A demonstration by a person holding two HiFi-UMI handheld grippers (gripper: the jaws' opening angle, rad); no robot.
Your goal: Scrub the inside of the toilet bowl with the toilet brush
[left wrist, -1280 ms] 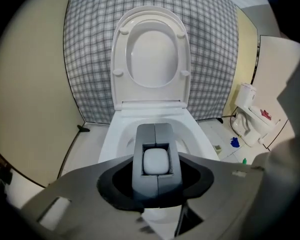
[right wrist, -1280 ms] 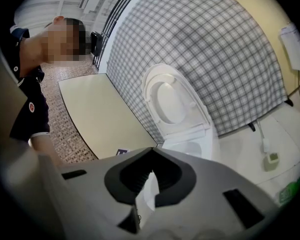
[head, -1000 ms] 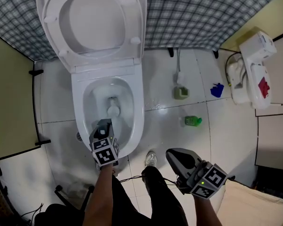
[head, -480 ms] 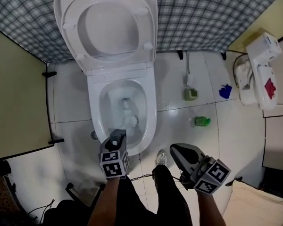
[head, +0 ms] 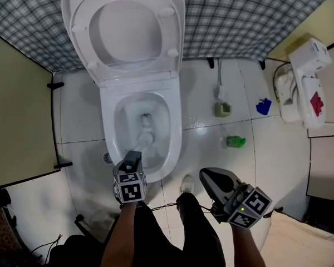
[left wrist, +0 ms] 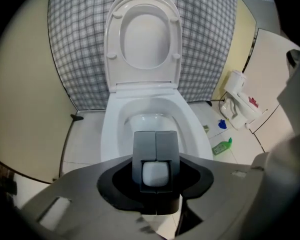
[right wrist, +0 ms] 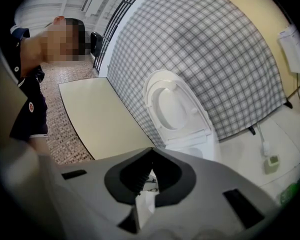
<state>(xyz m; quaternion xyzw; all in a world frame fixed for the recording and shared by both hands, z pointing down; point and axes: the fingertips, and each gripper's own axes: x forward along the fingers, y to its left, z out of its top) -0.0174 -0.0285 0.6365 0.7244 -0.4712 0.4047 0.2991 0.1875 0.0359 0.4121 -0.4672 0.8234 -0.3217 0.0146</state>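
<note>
The white toilet bowl (head: 175, 141) stands open, its seat (head: 171, 26) and lid raised upright against the checked wall. The white brush (head: 145, 135) slants down into the bowl, head low inside near the middle, handle end clamped between the left gripper's (head: 132, 159) jaws at the front rim

Cramped toilet stall from above: open floor lies mostly to my right.

The toilet bowl (head: 176, 132) gapes under the raised seat and lid (head: 125, 29), which lean on the checked wall (head: 239, 15). My left gripper (head: 133, 158) and the toilet brush (head: 145, 139) it clamps fill the bowl's near end. A beige partition (head: 16, 110) walls off the narrow strip on the left. On the right, the white tiles (head: 203, 152) are bare up to a green bottle (head: 234, 142), a small green object (head: 222, 109), a blue object (head: 263, 107) and a white unit (head: 303, 82). My right gripper (head: 207, 178), jaws together, hangs beside my shoe (head: 186, 183).
</note>
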